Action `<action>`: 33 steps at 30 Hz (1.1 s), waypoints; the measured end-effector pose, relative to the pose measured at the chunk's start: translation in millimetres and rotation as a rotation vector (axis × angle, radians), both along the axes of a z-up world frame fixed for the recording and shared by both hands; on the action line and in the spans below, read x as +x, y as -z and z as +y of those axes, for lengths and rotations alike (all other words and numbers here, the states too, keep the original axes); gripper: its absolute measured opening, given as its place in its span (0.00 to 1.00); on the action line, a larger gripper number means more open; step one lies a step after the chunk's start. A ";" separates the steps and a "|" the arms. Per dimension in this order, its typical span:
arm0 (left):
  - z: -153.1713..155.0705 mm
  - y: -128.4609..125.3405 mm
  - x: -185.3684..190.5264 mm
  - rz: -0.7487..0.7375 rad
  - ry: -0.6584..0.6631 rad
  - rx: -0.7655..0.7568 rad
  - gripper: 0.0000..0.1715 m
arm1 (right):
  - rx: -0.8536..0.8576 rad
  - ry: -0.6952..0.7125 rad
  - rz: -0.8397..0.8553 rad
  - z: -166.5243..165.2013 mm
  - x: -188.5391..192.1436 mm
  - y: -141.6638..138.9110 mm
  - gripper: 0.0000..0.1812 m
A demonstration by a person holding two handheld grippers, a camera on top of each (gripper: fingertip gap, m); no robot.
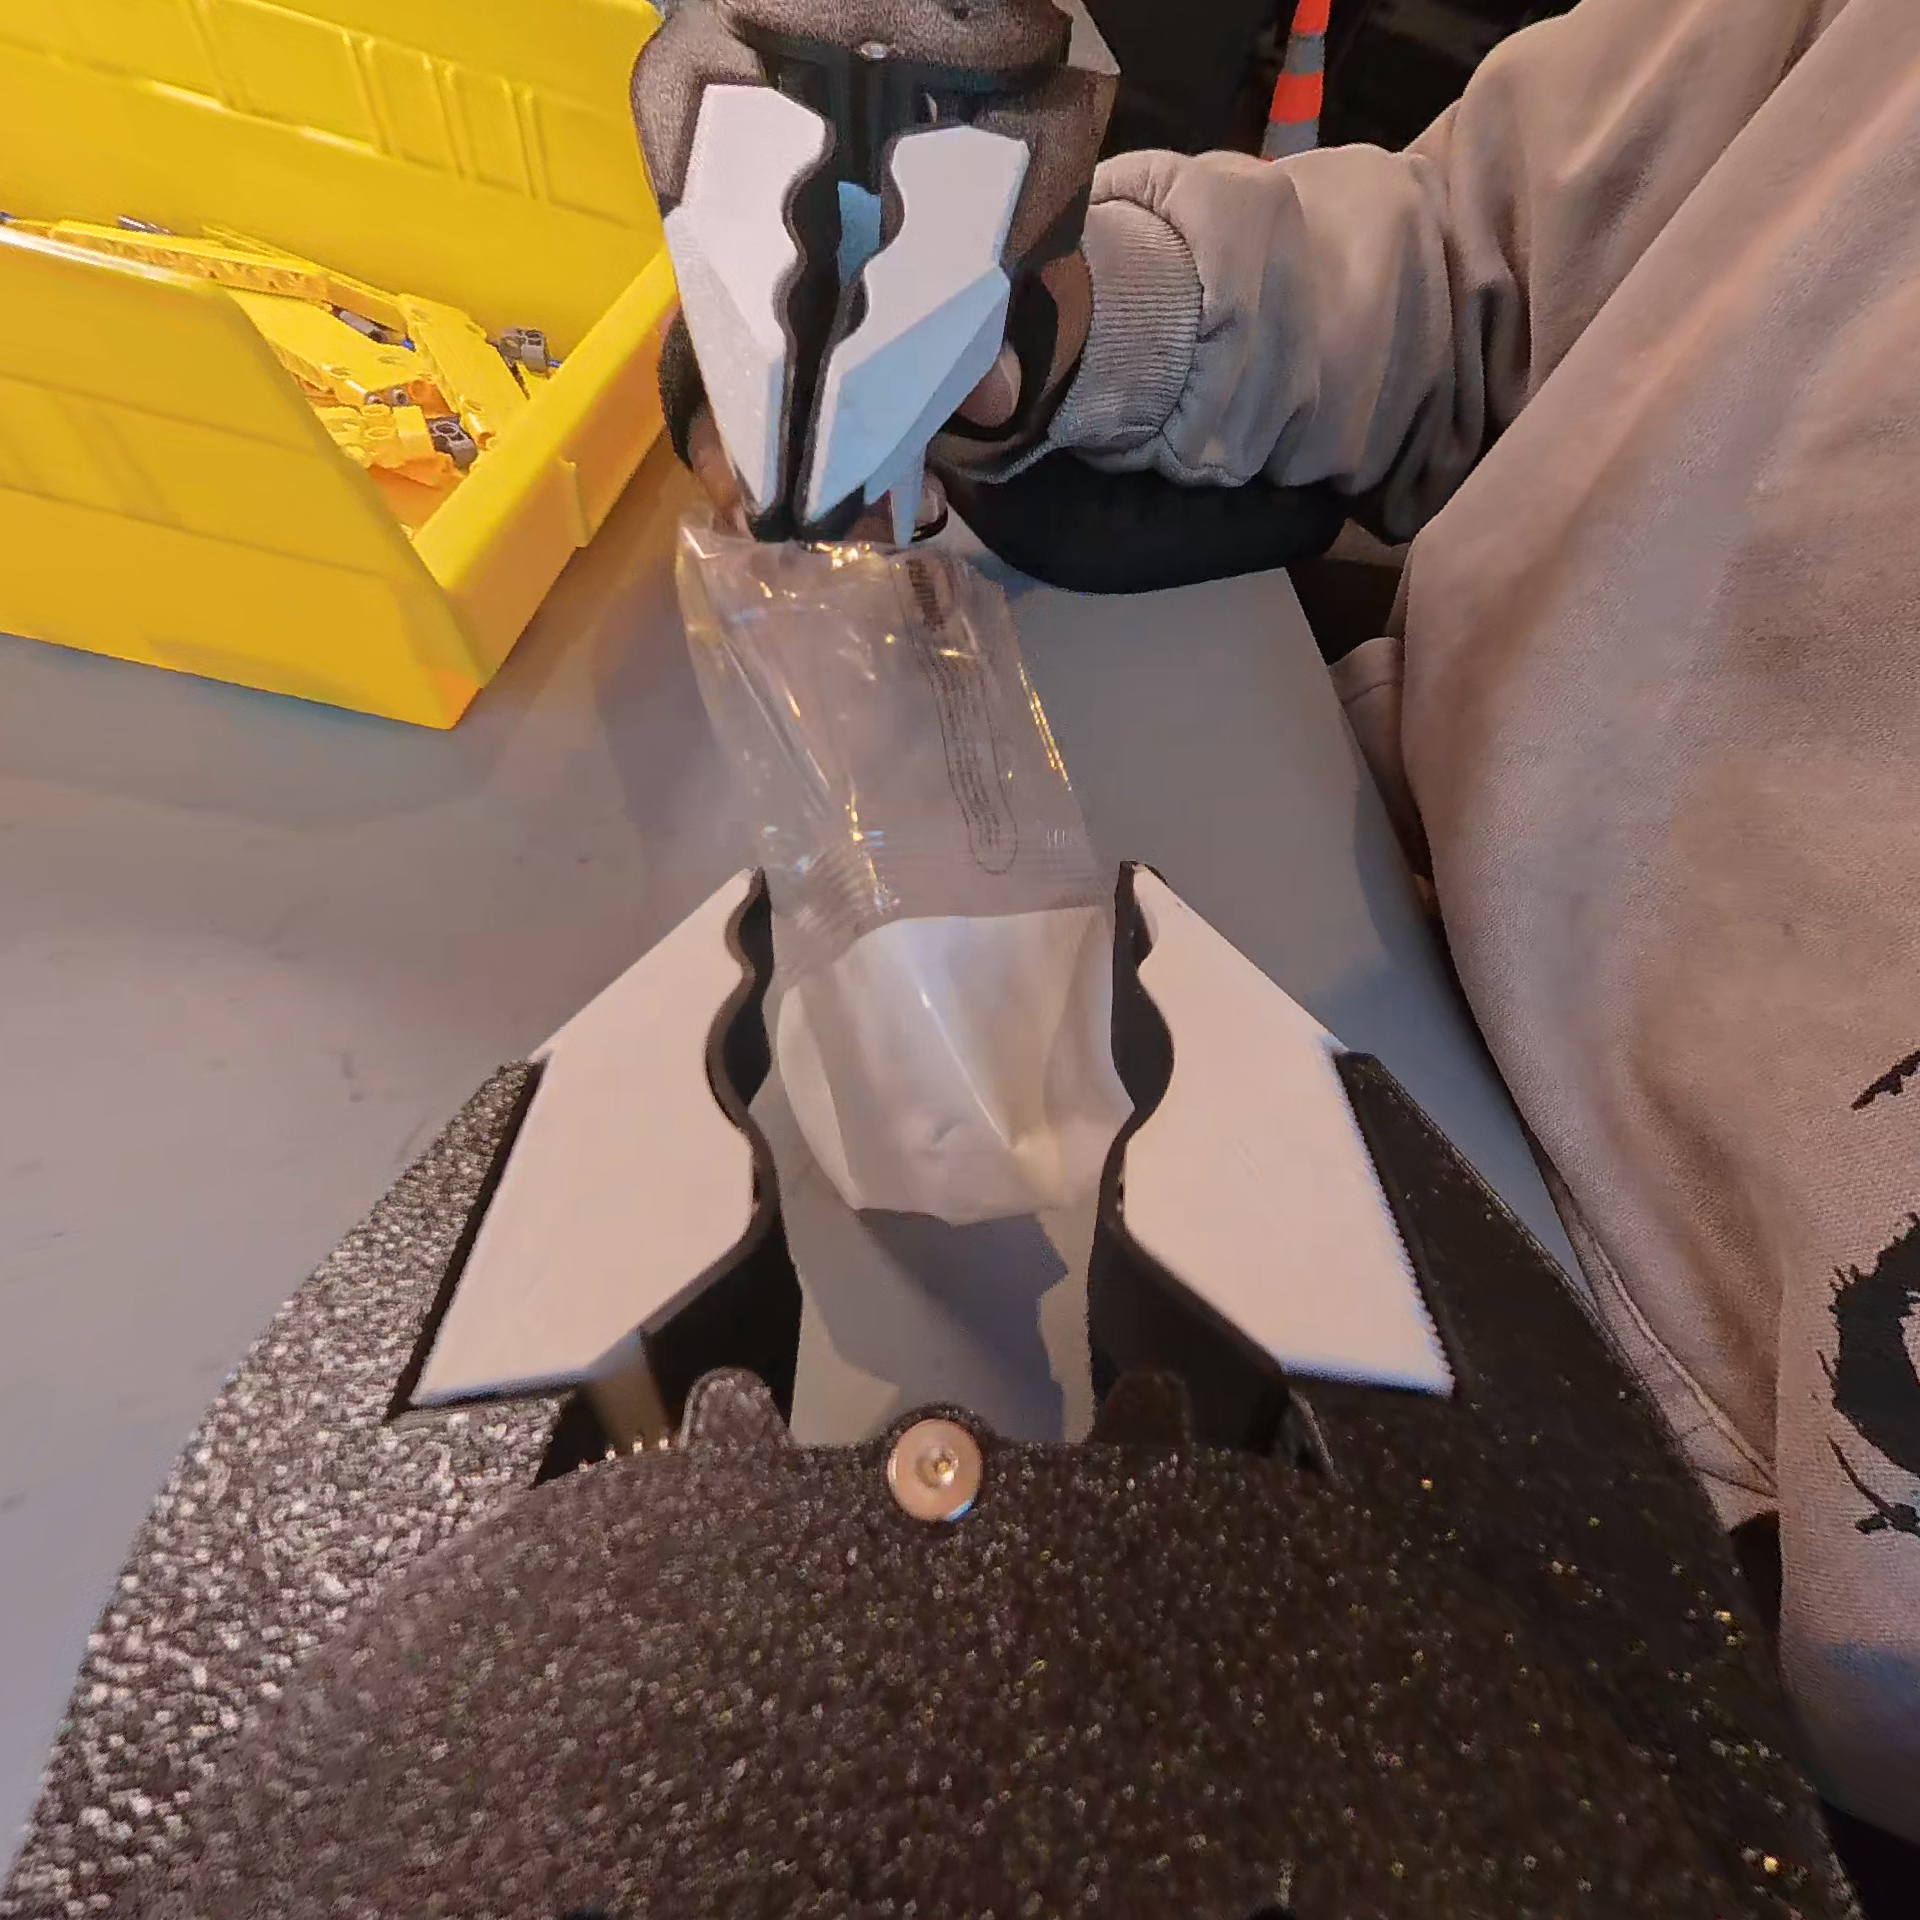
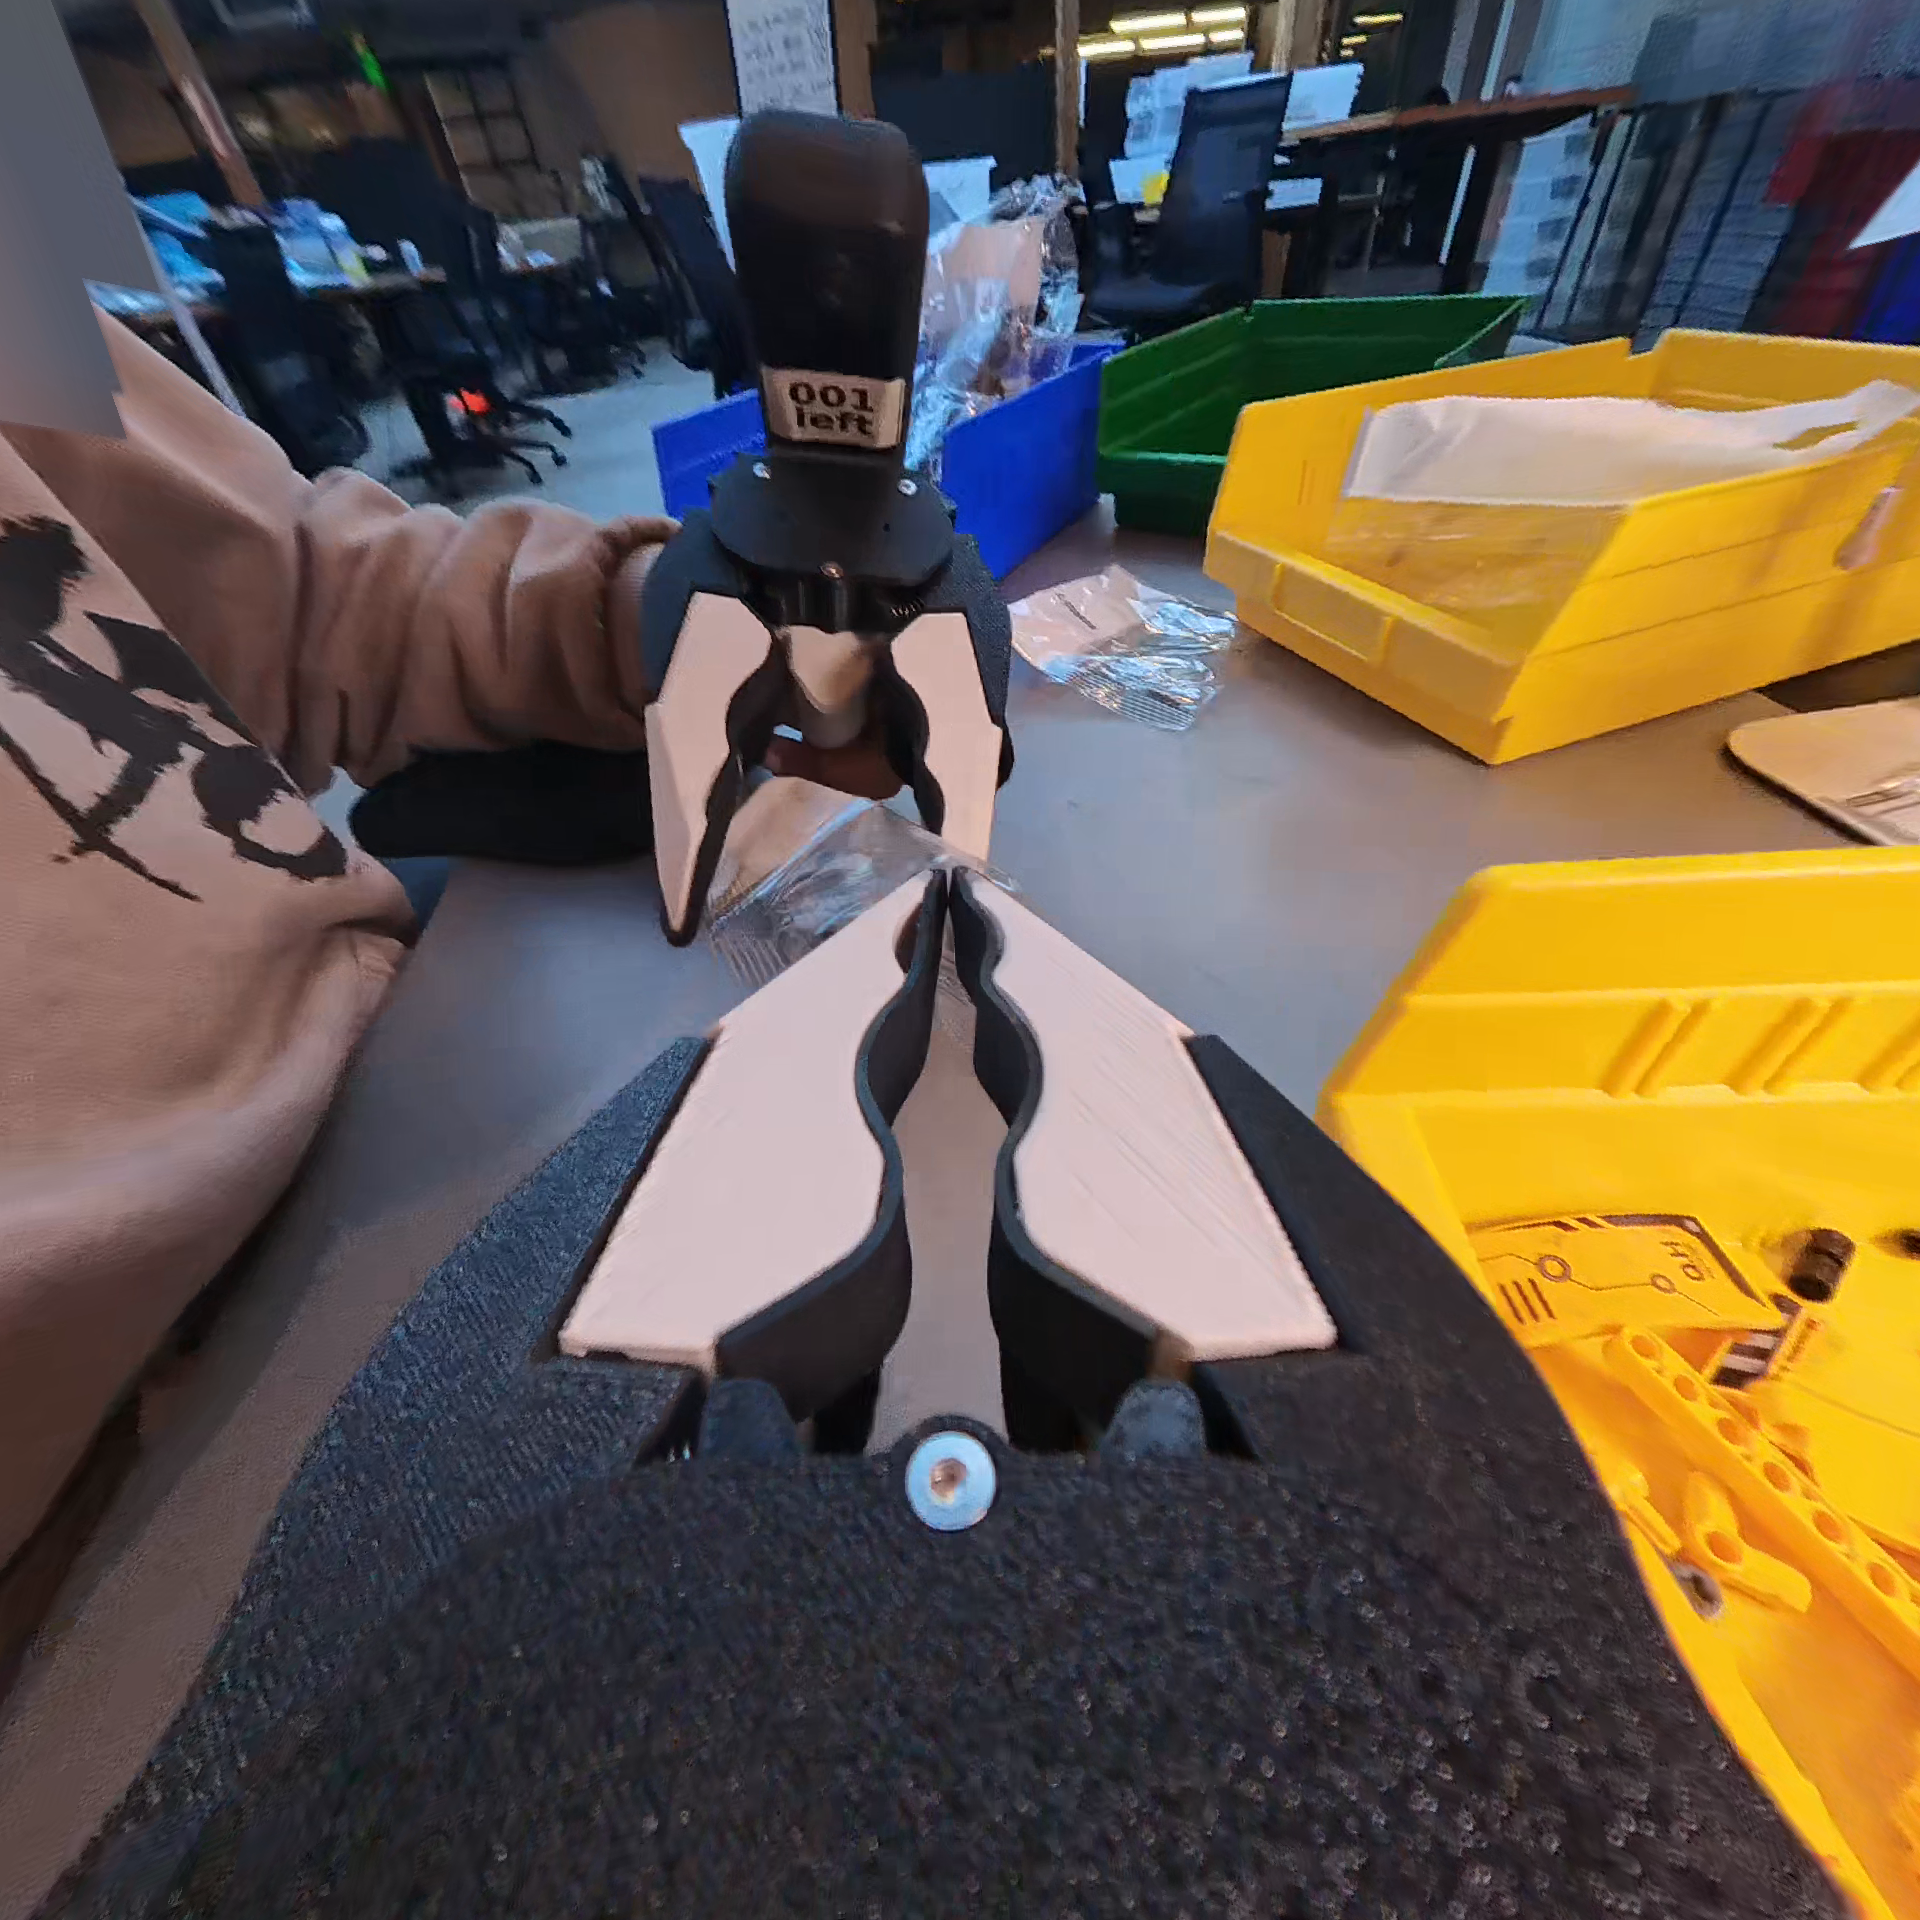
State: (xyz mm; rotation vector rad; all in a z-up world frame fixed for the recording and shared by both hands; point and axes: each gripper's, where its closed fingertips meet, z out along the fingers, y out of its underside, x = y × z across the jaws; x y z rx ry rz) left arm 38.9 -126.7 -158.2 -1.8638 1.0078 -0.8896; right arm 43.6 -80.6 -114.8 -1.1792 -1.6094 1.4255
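From the left wrist, our left gripper (image 1: 940, 883) stands wide around the near end of a clear plastic bag (image 1: 883, 727), above the grey table (image 1: 312, 935); the right gripper (image 1: 821, 520) pinches the far end beside a yellow bin (image 1: 208, 540). From the right wrist, our fingers (image 2: 790, 1143) clamp the bag's edge.

A grey table (image 2: 1195, 852) fills the near ground, with yellow bins (image 2: 1558, 582) on its right side and a blue bin (image 2: 1018, 457) and a green bin (image 2: 1288, 395) farther back. Beyond it lies a dim, large workroom with black office chairs (image 2: 1205, 218) and cluttered desks (image 2: 312, 270) at far left. Strip lights (image 2: 1164, 31) glow at the far ceiling, and a wooden shelf (image 2: 1455, 114) runs at far right.
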 end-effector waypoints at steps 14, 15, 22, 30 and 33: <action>2.4 -4.5 -8.4 -0.041 -0.053 -0.024 0.28 | 0.088 -0.190 -0.045 -18.2 22.6 7.7 0.12; 4.0 -2.3 -9.4 -0.022 -0.070 -0.025 0.28 | 0.087 -0.174 -0.065 -13.6 23.1 10.1 0.12; -0.8 5.0 7.2 0.094 -0.084 -0.061 0.30 | 0.136 -0.170 -0.343 3.1 40.3 55.5 0.10; 0.6 34.7 20.6 0.344 -0.035 -0.055 0.00 | 0.157 -0.236 -0.446 -8.6 47.0 78.9 0.10; 1.1 29.8 18.9 0.292 -0.043 -0.058 0.00 | 0.136 -0.235 -0.411 -8.7 47.0 71.6 0.10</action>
